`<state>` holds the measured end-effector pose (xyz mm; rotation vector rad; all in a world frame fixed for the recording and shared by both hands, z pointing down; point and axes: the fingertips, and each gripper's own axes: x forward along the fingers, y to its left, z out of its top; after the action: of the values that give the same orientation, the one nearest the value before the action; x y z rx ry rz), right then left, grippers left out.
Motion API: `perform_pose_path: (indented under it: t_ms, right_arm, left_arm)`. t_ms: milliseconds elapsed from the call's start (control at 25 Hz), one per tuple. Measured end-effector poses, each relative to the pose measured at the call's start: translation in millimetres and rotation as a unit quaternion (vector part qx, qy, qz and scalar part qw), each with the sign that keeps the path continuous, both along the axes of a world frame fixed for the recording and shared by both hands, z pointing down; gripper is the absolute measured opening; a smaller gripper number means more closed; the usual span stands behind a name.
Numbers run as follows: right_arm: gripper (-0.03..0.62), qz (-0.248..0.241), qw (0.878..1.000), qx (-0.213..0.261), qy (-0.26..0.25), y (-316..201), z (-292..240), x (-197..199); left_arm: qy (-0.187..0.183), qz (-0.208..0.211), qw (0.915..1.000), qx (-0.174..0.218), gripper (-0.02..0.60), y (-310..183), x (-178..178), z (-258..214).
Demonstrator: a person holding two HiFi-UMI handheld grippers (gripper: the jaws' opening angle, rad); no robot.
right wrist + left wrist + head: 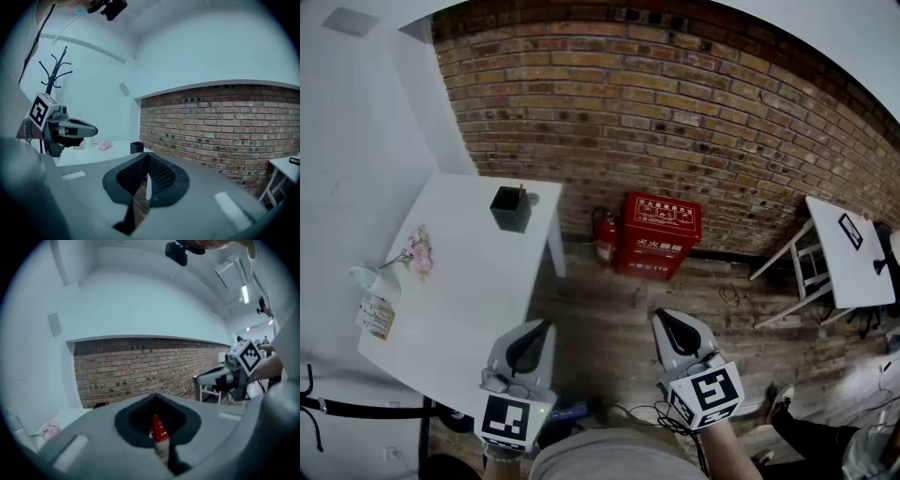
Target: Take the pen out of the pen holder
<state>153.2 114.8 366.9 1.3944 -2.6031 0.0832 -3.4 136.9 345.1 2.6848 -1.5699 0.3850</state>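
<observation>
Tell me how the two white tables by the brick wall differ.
The left table holds a black pen holder, pink flowers and a card; the right table shows a flat dark item. The left table lies just ahead of the left gripper; the right table stands well off to the side of the right gripper. Both are white and stand near the brick wall.

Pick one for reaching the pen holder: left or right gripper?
Left, likely. The left gripper sits by the white table holding the pen holder; the right gripper hangs over the floor, farther away.
</observation>
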Motion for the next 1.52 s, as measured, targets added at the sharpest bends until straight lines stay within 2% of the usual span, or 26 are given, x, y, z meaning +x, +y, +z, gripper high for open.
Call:
perform_pose_path:
  t_ms: [400,600,880,1080,1520]
  right_arm:
    - [0.005,-0.001,1.0,0.001,-0.001,2.1,-0.2,1.9]
    - [0.005,-0.01,1.0,0.002,-0.026,5.3,-3.9,2.5]
    - [0.008,-0.016,0.999,0.007,-0.037,9.8,-7.8,3.4]
    - [0.083,-0.024,0.999,0.004,-0.045,13.7,-8.6,9.4]
    - [0.086,-0.035,0.998,0.003,-0.054,20.9,-4.8,32.8]
  left_arm:
    - [0.001,0.0,1.0,0.001,-0.008,2.8,3.9,0.4]
    - [-0.001,0.0,1.0,0.0,-0.008,5.3,6.6,1.0]
    - [-0.003,-0.003,1.0,0.001,-0.008,11.1,14.1,-0.9]
    - [-0.006,-0.009,0.9999,0.001,-0.008,17.1,20.4,-3.9]
    - [-0.018,-0.026,0.9995,0.002,-0.008,31.4,43.0,-7.7]
